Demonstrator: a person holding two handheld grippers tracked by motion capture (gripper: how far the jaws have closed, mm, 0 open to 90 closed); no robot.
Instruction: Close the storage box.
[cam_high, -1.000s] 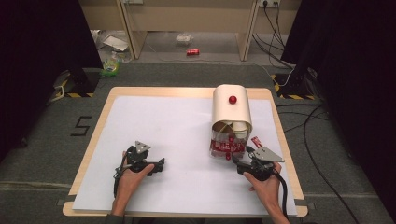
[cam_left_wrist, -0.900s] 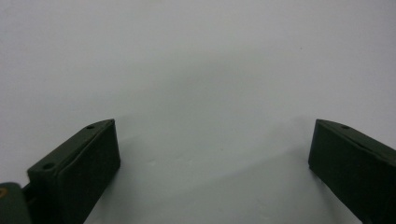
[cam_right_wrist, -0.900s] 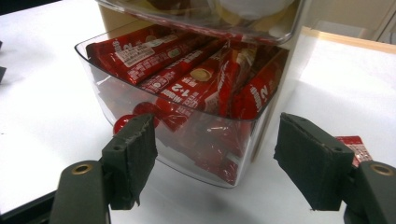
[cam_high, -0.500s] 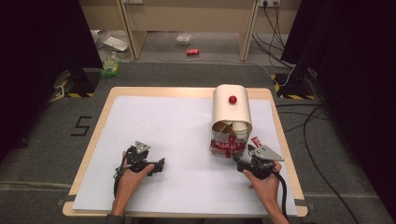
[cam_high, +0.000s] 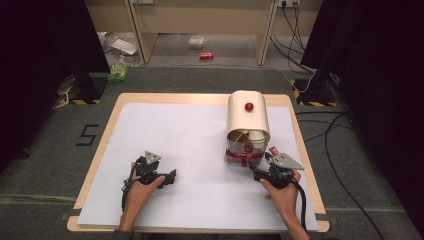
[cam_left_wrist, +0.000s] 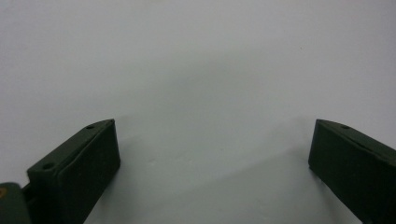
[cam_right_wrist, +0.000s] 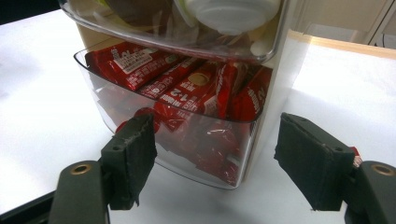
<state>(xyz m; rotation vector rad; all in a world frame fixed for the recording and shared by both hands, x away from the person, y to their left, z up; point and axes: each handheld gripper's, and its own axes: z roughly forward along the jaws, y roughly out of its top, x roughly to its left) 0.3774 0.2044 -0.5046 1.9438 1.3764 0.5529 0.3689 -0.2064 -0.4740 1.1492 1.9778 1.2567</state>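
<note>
Two claws are over the worktop (cam_high: 200, 130), which has a big white sheet on it; the right claw (cam_high: 256, 170) sits just in front of a cream box (cam_high: 247, 117) with a round top and a red knob (cam_high: 248, 106); the box stands on the right side of the worktop, toward the far edge; the front of the box has a clear drawer (cam_right_wrist: 187, 135) full of red snack packs (cam_right_wrist: 182, 88), and above it is a second clear bin with a white cup (cam_right_wrist: 229, 11) and some wrappers; in the right gripper view the right claw (cam_right_wrist: 215, 149) is wide open, with one jaw at the left part of the drawer front and the other jaw out past the drawer's right corner; I cannot tell if the left jaw touches the drawer; nothing is held between the jaws; the left claw (cam_high: 167, 176) rests low on the near left part of the sheet, well apart from the box; in the left gripper view the left claw (cam_left_wrist: 212, 154) is wide open too, with plain white sheet between its jaws.
</note>
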